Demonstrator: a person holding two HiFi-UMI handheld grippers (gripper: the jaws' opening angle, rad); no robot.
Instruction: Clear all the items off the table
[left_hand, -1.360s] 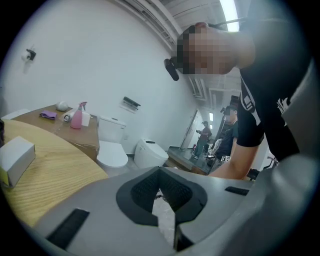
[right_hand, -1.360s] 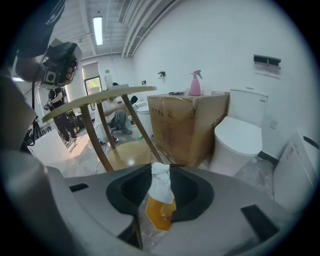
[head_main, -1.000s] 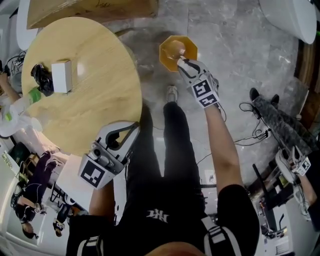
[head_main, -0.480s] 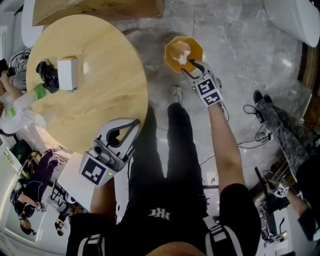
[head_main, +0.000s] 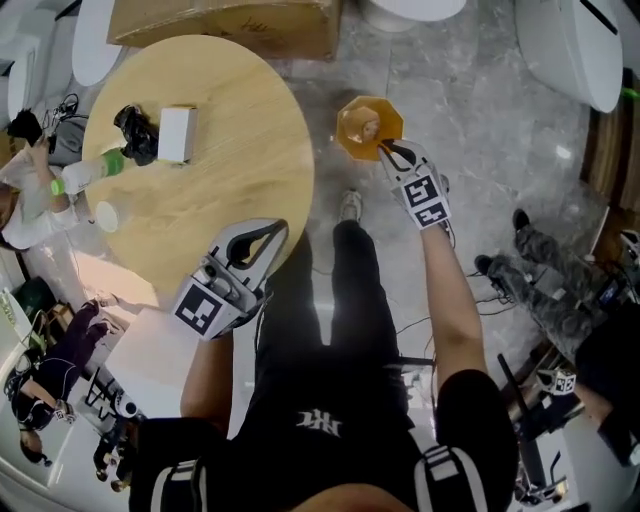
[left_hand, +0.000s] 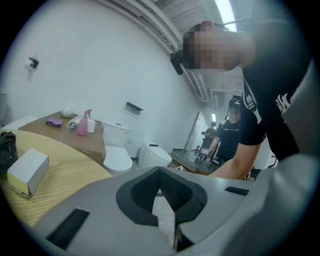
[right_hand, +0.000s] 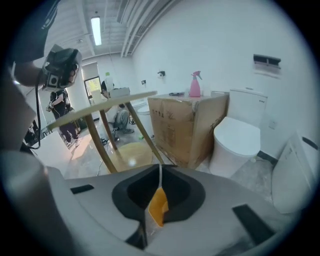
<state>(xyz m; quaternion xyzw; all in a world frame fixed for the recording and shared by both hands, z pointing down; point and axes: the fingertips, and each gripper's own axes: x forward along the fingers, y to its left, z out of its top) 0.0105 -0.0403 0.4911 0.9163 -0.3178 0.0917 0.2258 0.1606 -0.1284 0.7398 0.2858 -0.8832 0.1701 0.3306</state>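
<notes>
Right gripper (head_main: 388, 152) hung over the orange bin (head_main: 346, 122) on the floor, its jaws just closing together on nothing. Left gripper (head_main: 262, 236), jaws together and empty, sat by the table (head_main: 240, 150) edge. Box (head_main: 177, 134) and bottle (head_main: 88, 172) lay on the table.

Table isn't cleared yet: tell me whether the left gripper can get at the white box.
Probably yes. The left gripper hangs by the table, jaws together and empty; only bare wood lies between it and the white box. A forward reach is needed.
</notes>
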